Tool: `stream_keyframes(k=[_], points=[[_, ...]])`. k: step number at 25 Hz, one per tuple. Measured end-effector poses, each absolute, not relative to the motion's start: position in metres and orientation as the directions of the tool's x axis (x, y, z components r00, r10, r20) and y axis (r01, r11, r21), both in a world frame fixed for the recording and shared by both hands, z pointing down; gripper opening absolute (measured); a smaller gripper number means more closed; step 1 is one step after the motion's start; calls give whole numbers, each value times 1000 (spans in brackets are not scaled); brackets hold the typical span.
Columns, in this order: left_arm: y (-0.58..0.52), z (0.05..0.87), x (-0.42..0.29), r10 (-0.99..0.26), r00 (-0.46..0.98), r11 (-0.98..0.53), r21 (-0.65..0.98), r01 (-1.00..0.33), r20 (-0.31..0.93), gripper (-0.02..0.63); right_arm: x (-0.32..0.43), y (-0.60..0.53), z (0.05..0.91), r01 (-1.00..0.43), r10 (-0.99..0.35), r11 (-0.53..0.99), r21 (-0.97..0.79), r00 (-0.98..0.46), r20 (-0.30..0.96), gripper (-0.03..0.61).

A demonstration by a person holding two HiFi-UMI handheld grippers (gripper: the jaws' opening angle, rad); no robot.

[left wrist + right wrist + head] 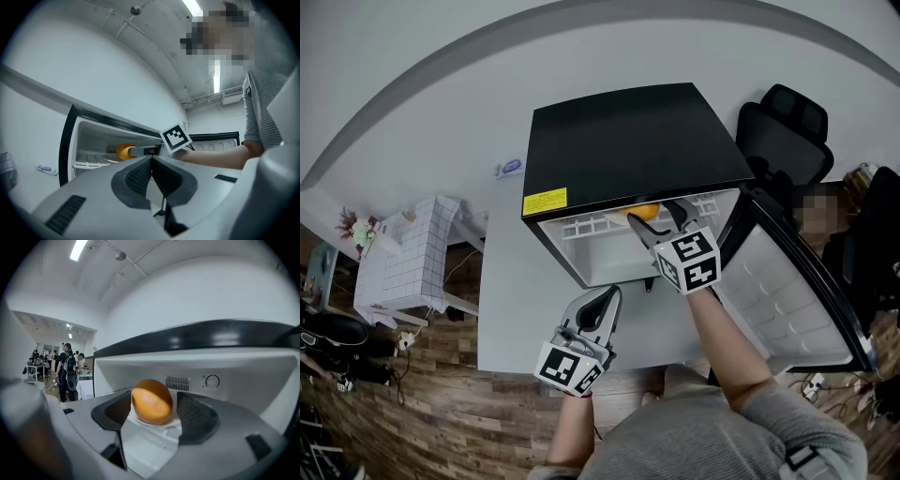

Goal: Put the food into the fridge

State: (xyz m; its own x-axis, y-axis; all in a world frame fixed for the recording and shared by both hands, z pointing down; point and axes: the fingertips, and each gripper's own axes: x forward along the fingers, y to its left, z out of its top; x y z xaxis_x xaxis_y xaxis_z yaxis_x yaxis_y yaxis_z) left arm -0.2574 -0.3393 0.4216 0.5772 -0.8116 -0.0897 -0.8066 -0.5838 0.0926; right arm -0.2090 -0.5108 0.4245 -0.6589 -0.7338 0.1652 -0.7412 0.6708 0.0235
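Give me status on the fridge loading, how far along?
Done: the mini fridge has its door open. In hand: the right gripper reaches inside with the orange between its jaws, at upper shelf level. A sliver of gap shows at one pad, so gripped or released is unclear. The left gripper is shut, empty, outside. Left: probably let go, withdraw, close the door.

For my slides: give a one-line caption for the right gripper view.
An orange between the right tongs, reaching into the open fridge.

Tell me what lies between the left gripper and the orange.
The right gripper: in the left gripper view its jaws reach the orange just beyond the shut left gripper.
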Motion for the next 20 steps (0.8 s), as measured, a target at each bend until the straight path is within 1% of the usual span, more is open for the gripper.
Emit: stream_keyframes(k=[8,20], points=[[-333,419,-255,-810,579,-586,89,-806,-94,11,-194,-490,419,-746,-742,666,6,-662,103,295],[-316,413,-247,-805,586,-593,75,-802,-96,11,-185,-434,398,-705,-706,708,40,-708,26,295]])
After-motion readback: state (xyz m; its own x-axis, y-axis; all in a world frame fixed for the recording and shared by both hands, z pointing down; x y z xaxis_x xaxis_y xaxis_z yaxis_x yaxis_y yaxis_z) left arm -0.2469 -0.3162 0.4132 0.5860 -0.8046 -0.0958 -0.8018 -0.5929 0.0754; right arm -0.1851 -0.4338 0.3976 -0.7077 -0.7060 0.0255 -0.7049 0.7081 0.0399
